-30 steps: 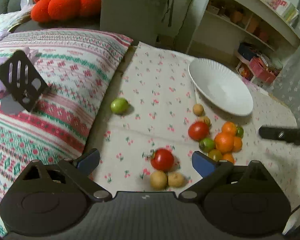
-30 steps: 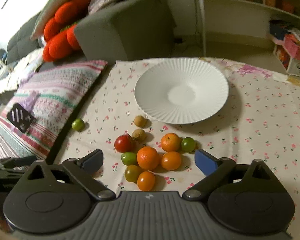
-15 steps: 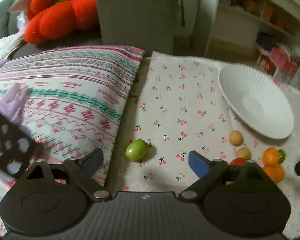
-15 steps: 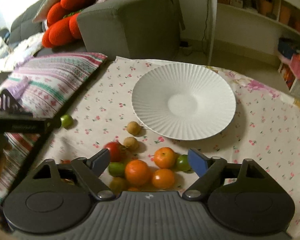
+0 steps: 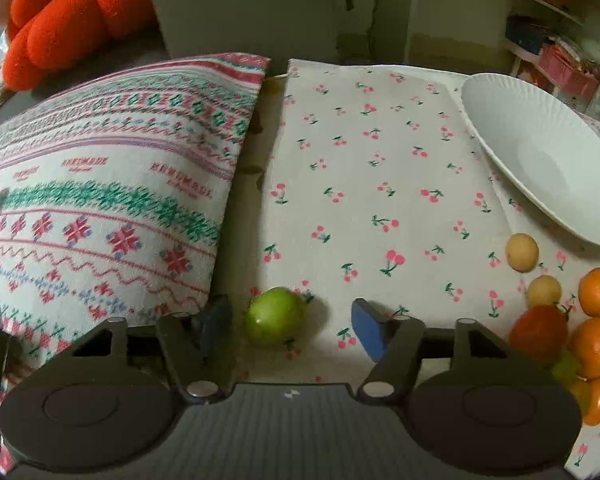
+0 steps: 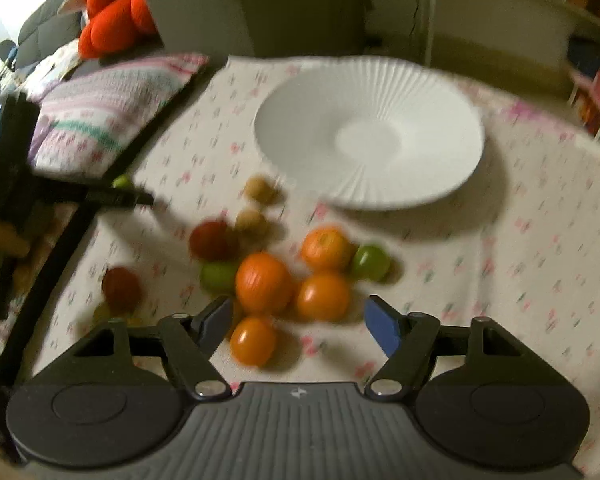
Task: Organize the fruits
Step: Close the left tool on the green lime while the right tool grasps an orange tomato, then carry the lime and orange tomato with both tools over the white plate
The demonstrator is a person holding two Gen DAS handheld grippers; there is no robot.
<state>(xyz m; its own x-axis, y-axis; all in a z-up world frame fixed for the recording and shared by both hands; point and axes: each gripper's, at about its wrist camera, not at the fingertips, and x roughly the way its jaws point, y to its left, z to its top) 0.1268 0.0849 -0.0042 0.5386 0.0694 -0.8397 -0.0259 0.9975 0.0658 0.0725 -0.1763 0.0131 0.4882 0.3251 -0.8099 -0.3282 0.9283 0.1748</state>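
- The left tongs (image 5: 290,320) stood wide, straddling the stray green fruit (image 5: 275,316) beside the pillow (image 5: 100,200).
- Closing off-centre could roll it away.
- The right tongs (image 6: 298,322) gaped above the oranges (image 6: 265,282).

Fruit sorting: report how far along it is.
Done: nothing; the white plate holds no fruit. In hand: the open left gripper brackets the lone green fruit by the pillow, not yet gripped. The open right gripper holds nothing. Left: the whole fruit cluster on the tablecloth.
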